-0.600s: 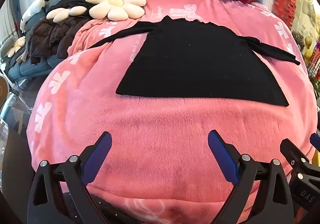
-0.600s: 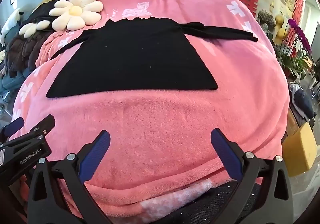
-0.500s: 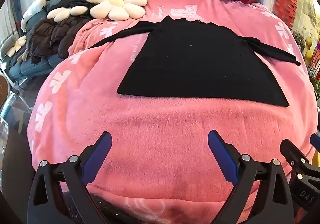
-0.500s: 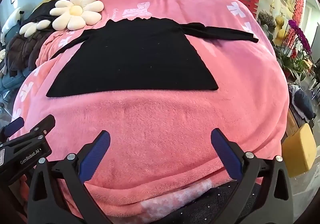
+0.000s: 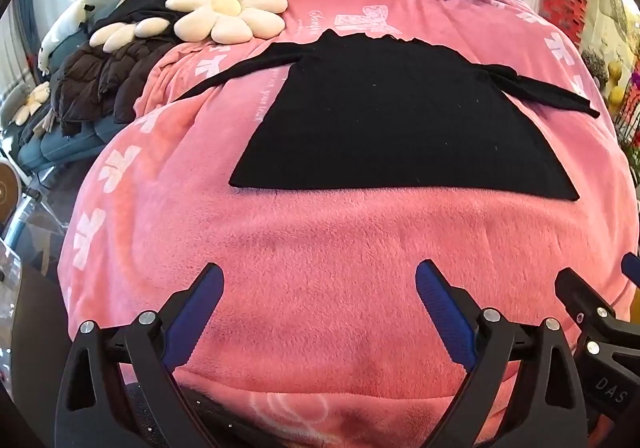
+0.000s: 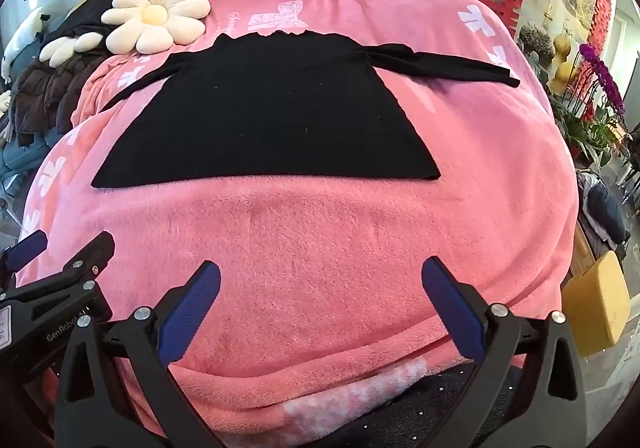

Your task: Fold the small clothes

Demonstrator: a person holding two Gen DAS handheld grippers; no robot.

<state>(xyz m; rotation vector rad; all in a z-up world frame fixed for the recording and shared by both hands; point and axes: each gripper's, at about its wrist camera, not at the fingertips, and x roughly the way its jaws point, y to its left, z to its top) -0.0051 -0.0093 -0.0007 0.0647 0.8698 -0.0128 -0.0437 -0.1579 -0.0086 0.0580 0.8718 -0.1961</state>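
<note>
Each gripper, the left gripper (image 5: pixel 320 280) and the right gripper (image 6: pixel 320 280), has black plastic arms, blue ridged pads (image 5: pixel 444 312), shiny round screws and small white letters.

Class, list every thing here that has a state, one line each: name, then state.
Black top: spread flat, unfolded, sleeves out to both sides.
Pink blanket: spread under the top.
Left gripper: open, empty.
Right gripper: open, empty.
Flower cushion: lying flat.

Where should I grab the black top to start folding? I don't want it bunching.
Probably take the black top by a sleeve tip, coming in from that outer side. Both sleeves lie spread flat and thin on the blanket, so pinching an end lets it swing across the body.
</note>
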